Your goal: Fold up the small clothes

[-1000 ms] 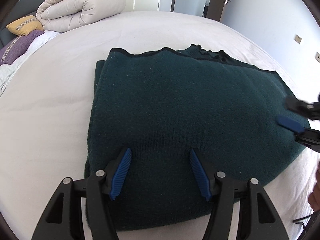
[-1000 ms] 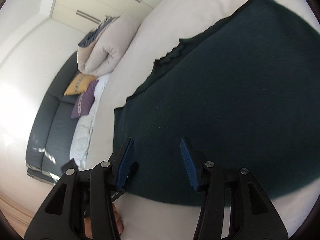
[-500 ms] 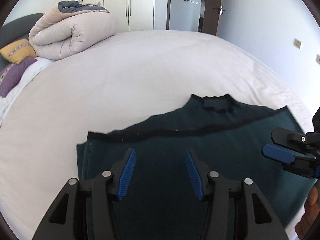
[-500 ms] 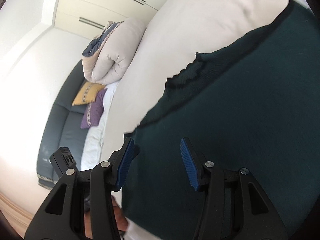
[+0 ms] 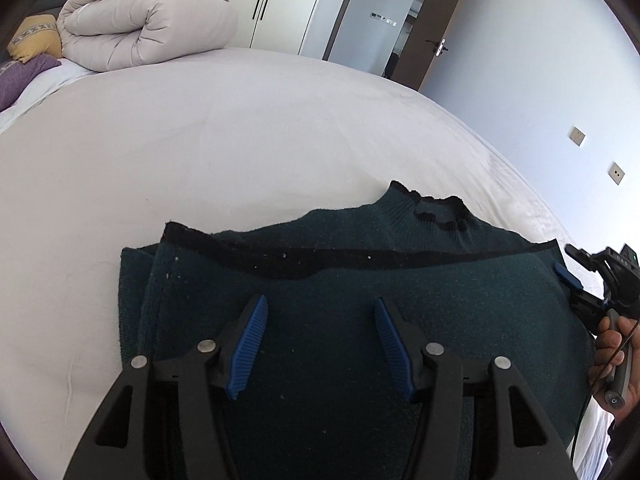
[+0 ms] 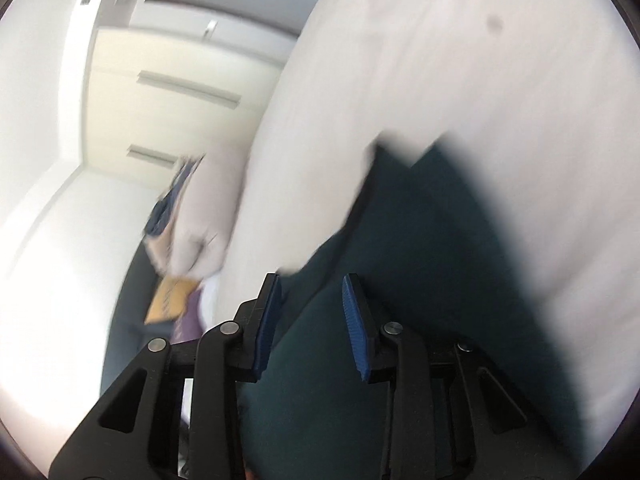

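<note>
A dark green knitted sweater point(image 5: 360, 280) lies folded on the white bed point(image 5: 200, 152), its collar at the far edge. My left gripper point(image 5: 320, 340) is open and empty, just above the sweater's near part. My right gripper point(image 5: 576, 280) shows at the sweater's right edge in the left wrist view. In the blurred right wrist view the right gripper point(image 6: 312, 320) is open and empty over the sweater point(image 6: 420, 300), which fills the lower middle.
A rolled beige duvet point(image 5: 148, 28) lies at the bed's far left, with yellow and purple cushions point(image 5: 32, 48) beside it. Wardrobe doors and an open door point(image 5: 432, 24) stand behind. A hand point(image 5: 612, 356) holds the right gripper's handle.
Both grippers have tilted up and drawn back toward the sweater's near edge. The right wrist view has swung and gone blurred. The sweater lies as before.
</note>
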Demonstrator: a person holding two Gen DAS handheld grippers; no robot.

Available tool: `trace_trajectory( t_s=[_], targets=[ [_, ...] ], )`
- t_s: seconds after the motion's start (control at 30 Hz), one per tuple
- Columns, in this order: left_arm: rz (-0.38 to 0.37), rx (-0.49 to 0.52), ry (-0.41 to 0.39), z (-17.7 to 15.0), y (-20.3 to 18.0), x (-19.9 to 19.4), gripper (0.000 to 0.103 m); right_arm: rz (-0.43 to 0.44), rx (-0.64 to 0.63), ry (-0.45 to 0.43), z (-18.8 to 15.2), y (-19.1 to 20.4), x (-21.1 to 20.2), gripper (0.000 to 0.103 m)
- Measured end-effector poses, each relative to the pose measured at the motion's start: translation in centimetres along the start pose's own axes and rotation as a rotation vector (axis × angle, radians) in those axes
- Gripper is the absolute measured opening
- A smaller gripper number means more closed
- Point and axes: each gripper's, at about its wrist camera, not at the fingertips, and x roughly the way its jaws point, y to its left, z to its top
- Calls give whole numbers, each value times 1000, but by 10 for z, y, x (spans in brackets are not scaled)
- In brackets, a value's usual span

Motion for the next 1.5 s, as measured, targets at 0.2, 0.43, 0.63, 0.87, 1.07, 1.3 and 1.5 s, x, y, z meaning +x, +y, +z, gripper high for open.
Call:
trace_trajectory(
  t_s=[0.2,0.43,0.63,0.87,1.07,1.3,1.5],
  targets=[
    [-8,-57,-23,-3,5,-19,60,-97,74,-135,-1,-27,-61,37],
    [90,-111,-56,-36,1,-62,92,-21,-175,48,-74,35,-46,49],
    [97,-59,-25,-50,1,-60,91,-61,-96,100,-89,3,-33,37],
    [96,-70,-36,-61,2,-76,90,-158,-162,-58,-81,2,-102,47],
    [132,-97,-19,-74,8,-83,92,-327,-283,-32,-68,10,-99,51],
    [110,-161,3,-80,20,-81,93,-452,-427,61,-80,11,-54,17],
    [119,-154,9,-81,18,-78,93,-539,-524,77,-91,5,-69,5]
  ],
)
